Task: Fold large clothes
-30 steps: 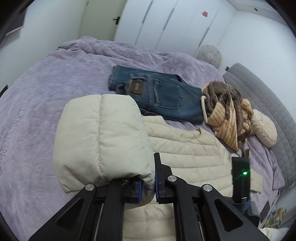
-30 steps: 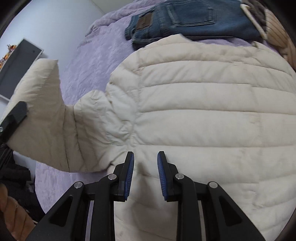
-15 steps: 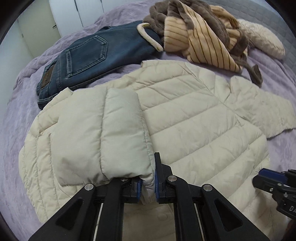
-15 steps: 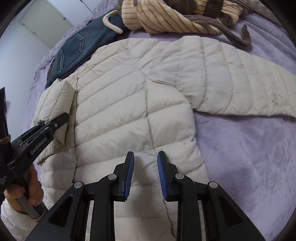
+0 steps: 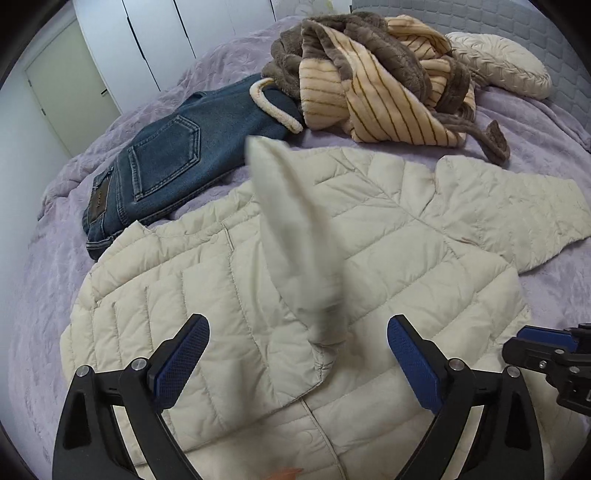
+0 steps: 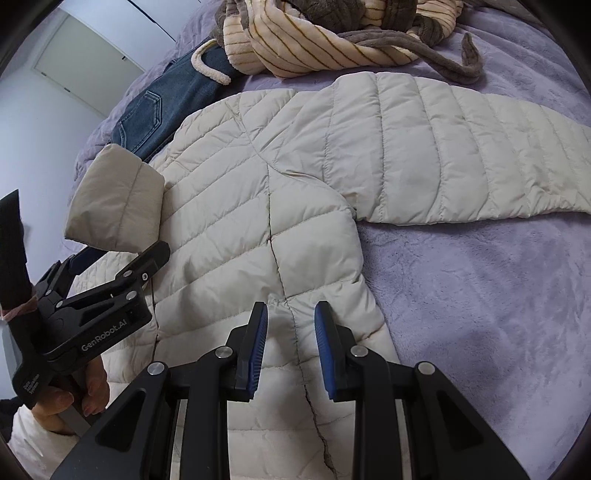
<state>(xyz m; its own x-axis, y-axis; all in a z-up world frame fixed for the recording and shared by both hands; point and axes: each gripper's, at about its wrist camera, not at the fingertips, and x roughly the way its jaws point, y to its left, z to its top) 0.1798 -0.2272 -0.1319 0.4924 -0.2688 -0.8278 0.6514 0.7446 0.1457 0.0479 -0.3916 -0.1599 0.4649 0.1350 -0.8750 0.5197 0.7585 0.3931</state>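
left tongs (image 5: 298, 354) just sprung wide, blurred jacket sleeve (image 5: 295, 236) seemingly loose between; right tongs (image 6: 290, 345) part-open, empty.

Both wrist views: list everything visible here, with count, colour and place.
jacket: one, cream quilted, spread on the bed; one sleeve blurred above its body, the other lying out flat.
jeans: one, blue, folded beyond the jacket.
robe: one, striped cream and brown, heaped beside the jeans.
pillow: one, cream, by the headboard.
bedspread: one, lilac, under everything.
wardrobe: white doors, far wall.
left gripper: black, blue pads, jaws wide, just opened, not pressing the sleeve.
right gripper: black, jaws apart over the hem.
hand: one, holding the left gripper.
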